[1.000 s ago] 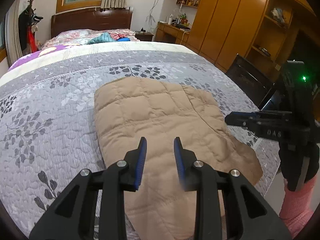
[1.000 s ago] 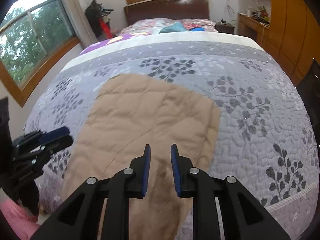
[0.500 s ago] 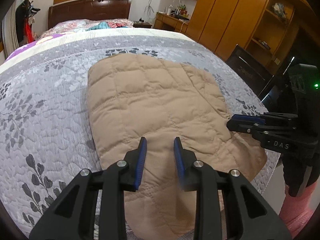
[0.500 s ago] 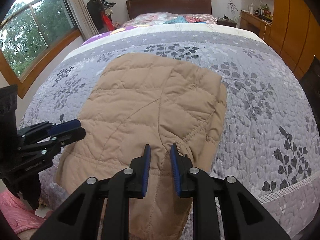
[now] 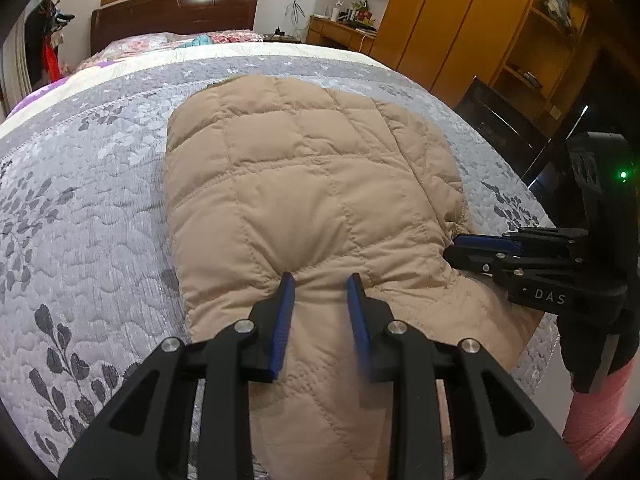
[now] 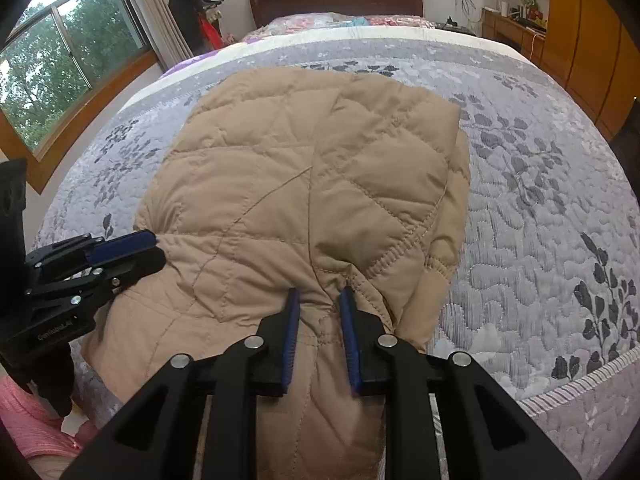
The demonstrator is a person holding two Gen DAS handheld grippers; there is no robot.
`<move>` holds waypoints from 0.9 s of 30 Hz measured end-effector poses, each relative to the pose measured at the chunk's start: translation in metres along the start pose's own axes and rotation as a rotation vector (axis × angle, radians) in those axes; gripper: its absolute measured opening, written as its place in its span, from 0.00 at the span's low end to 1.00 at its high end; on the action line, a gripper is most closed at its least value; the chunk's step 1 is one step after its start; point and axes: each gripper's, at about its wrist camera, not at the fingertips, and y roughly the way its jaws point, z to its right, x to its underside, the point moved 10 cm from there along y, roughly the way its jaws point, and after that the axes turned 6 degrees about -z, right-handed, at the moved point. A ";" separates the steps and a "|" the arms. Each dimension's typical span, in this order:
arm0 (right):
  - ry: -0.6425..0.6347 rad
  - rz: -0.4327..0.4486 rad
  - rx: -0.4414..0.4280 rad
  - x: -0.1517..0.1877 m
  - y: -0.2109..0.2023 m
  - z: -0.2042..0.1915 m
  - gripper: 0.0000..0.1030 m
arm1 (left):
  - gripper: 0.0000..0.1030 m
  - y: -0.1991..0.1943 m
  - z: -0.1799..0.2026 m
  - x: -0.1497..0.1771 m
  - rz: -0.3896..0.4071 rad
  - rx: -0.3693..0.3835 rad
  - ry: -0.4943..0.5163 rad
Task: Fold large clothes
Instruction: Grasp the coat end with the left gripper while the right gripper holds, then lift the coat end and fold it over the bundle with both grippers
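Note:
A tan quilted jacket (image 5: 304,184) lies on the grey floral bedspread (image 5: 80,208), its near end hanging over the bed's front edge; it also shows in the right wrist view (image 6: 304,184). My left gripper (image 5: 320,284) is shut on a bunched fold of the jacket near its left front side. My right gripper (image 6: 320,298) is shut on a gathered fold by an elastic cuff (image 6: 400,252). Each gripper shows in the other's view: the right one (image 5: 452,246) at the right, the left one (image 6: 156,248) at the left.
The bedspread (image 6: 540,200) spreads wide around the jacket. A dark headboard (image 5: 172,16) and pillows lie at the far end. Wooden wardrobes (image 5: 460,20) and a dark chair (image 5: 500,120) stand to the right. A window (image 6: 60,68) and coat rack are on the left.
Both grippers have moved forward over the bed with the jacket's near end, lifting it and folding it toward the headboard. The fabric now bunches between the fingers.

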 end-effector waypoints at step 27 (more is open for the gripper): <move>0.254 0.050 -0.384 0.003 -0.041 0.060 0.78 | 0.64 -0.023 -0.068 -0.013 -0.034 0.224 -0.190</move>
